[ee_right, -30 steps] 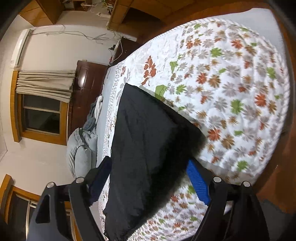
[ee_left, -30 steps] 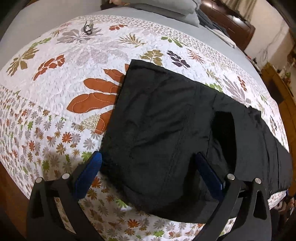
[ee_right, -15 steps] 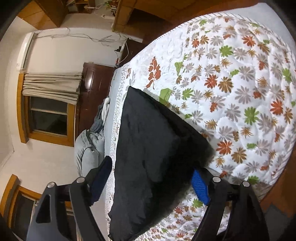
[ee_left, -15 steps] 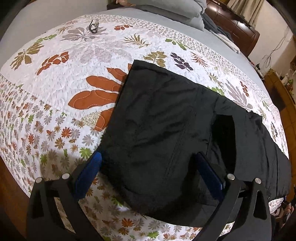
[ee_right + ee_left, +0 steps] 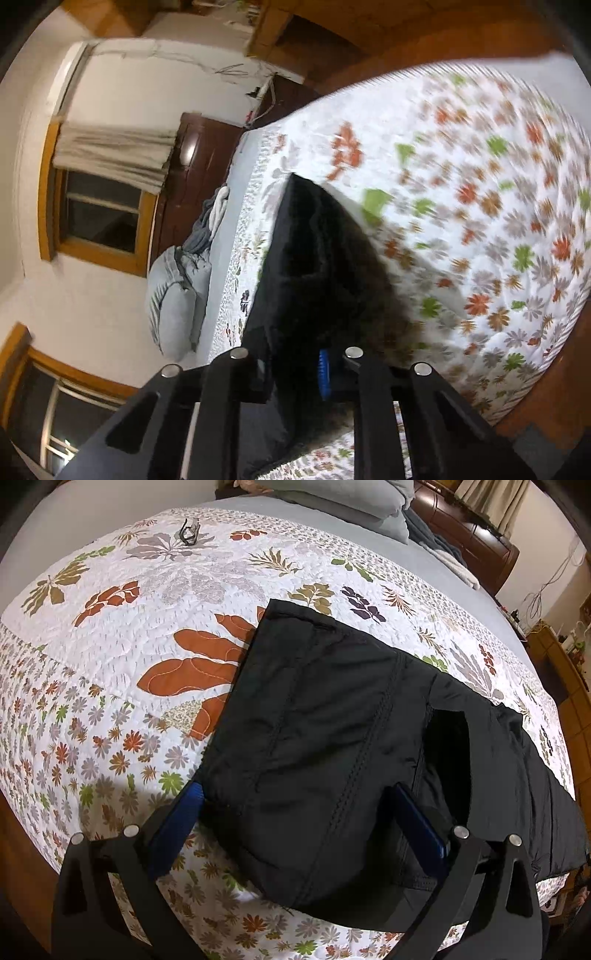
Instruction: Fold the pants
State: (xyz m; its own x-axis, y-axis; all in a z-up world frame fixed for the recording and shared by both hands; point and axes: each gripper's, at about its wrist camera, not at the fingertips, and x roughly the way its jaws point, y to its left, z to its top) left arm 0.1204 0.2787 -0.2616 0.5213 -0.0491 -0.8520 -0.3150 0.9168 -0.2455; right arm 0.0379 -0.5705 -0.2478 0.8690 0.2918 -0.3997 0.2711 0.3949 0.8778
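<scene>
The black pants (image 5: pixel 332 746) lie across a flower-patterned quilt (image 5: pixel 110 686) on the bed, waist end toward the near edge, legs running off to the right of the left wrist view. They look already doubled leg over leg, so the next fold would probably bring one end over the other.

The left gripper (image 5: pixel 299 819) stands with its jaws spread wide, one blue pad just off the left edge of the waist and the other over the cloth beside a dark pocket opening (image 5: pixel 448 746). Nothing is pinched there; it seems placed astride the waist corner, ready to clamp.

The right gripper (image 5: pixel 291 373) is at the far end of the garment. Its jaws are closing, and black cloth fills the narrow gap between them, bunched and raised off the quilt, so it is grasping the pants, most likely a leg hem. That hold suits lifting this end toward the waist.

The left wrist view gives the whole layout: seams, the pocket, and a small dark object (image 5: pixel 188 531) far up the quilt, too small to identify. The right wrist view, blurred, shows the pinch itself, plus a curtained window (image 5: pixel 107 192) and gray pillows (image 5: pixel 177 295) beside the bed, but little of the garment's shape.
</scene>
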